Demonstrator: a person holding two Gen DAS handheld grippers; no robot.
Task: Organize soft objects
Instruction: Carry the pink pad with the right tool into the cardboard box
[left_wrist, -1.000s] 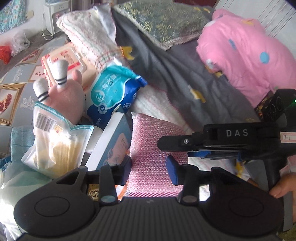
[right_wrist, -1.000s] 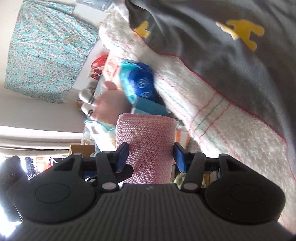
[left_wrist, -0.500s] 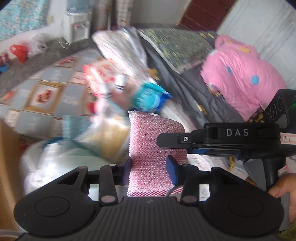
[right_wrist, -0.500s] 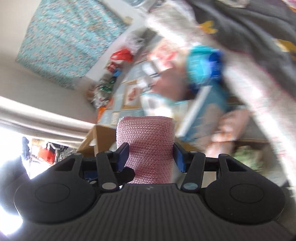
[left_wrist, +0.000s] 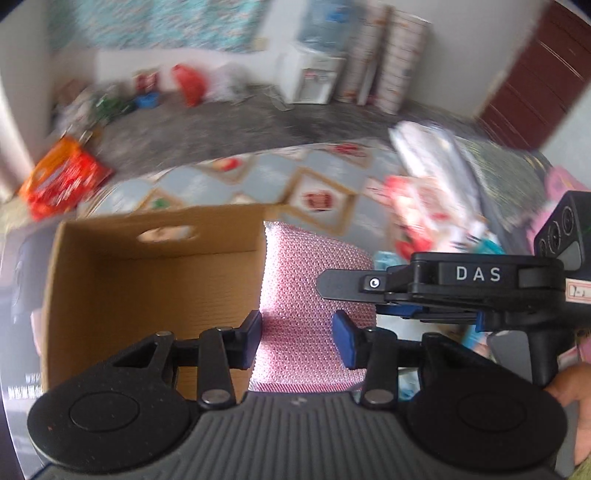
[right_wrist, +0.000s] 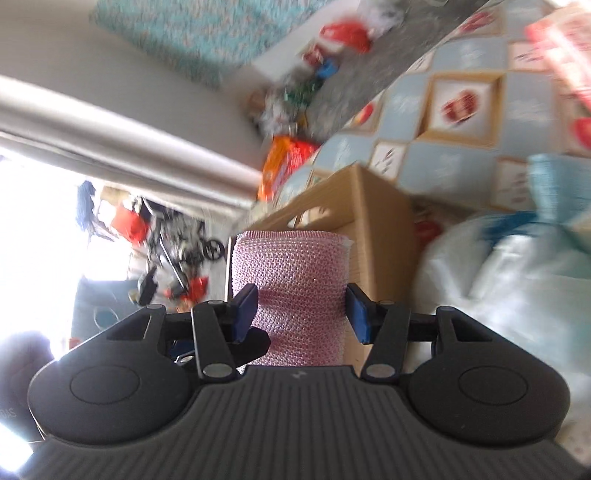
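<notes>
A pink knitted cushion (left_wrist: 310, 291) is held in the air between both grippers. My left gripper (left_wrist: 297, 338) is shut on its near edge. My right gripper (right_wrist: 301, 312) is shut on the same cushion (right_wrist: 291, 280) from the side, and shows in the left wrist view (left_wrist: 373, 291) as a black tool marked DAS. An open cardboard box (left_wrist: 147, 284) with a handle cut-out lies just left of the cushion; its corner shows in the right wrist view (right_wrist: 369, 221) behind the cushion.
A patterned quilt (left_wrist: 258, 184) covers the bed behind the box. A heap of blurred soft things and packets (left_wrist: 436, 206) lies to the right. A white bag (right_wrist: 509, 280) sits right of the box. Floor clutter and an orange packet (left_wrist: 59, 181) are beyond.
Both grippers have swung left with the pink cushion, away from the pile of packets and the plush toy. The cardboard box has come into view beside the cushion.
</notes>
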